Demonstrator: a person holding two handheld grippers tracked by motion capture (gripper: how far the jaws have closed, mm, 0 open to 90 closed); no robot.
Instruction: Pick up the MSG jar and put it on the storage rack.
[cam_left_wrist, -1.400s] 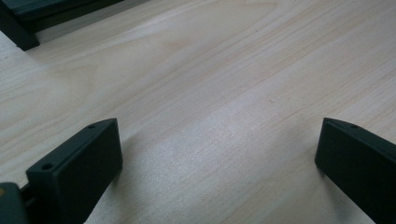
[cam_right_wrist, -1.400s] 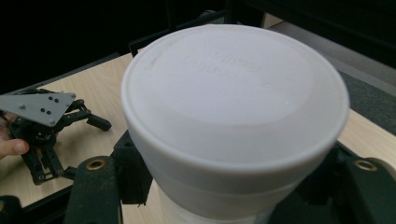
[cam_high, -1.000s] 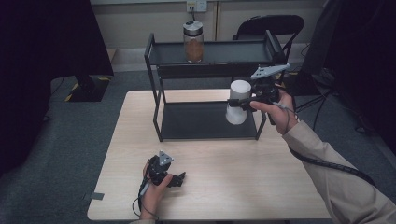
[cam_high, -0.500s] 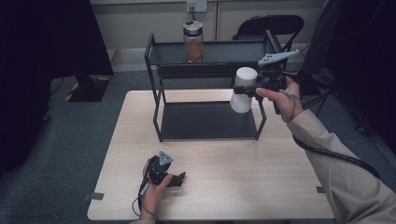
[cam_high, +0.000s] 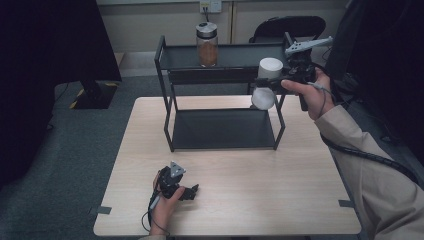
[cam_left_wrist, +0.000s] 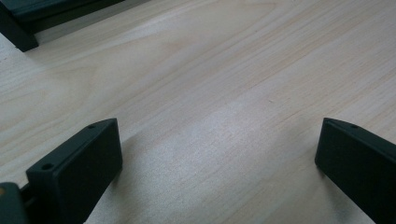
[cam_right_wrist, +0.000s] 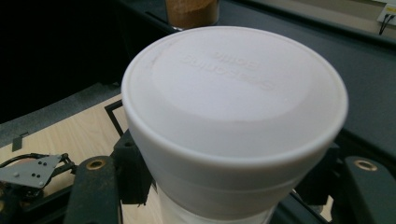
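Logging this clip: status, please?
Right gripper shut on white jar, held beside the rack's top shelf. Left gripper open, resting on table. Brown-filled jar on shelf, well clear of white jar.

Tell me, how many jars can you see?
2. A clear glass jar of brown powder stands on the black metal rack's top shelf; a white plastic lidded jar is held in the right gripper beside it.

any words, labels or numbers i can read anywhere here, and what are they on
White bottle's lid: two lines of raised lettering, seen upside down and too faint to read.
Jar with the brown filling on the black rack's top shelf: no label that can be read from here.
Table, both grippers: no text to be seen.
So nothing here can be quoted with confidence.
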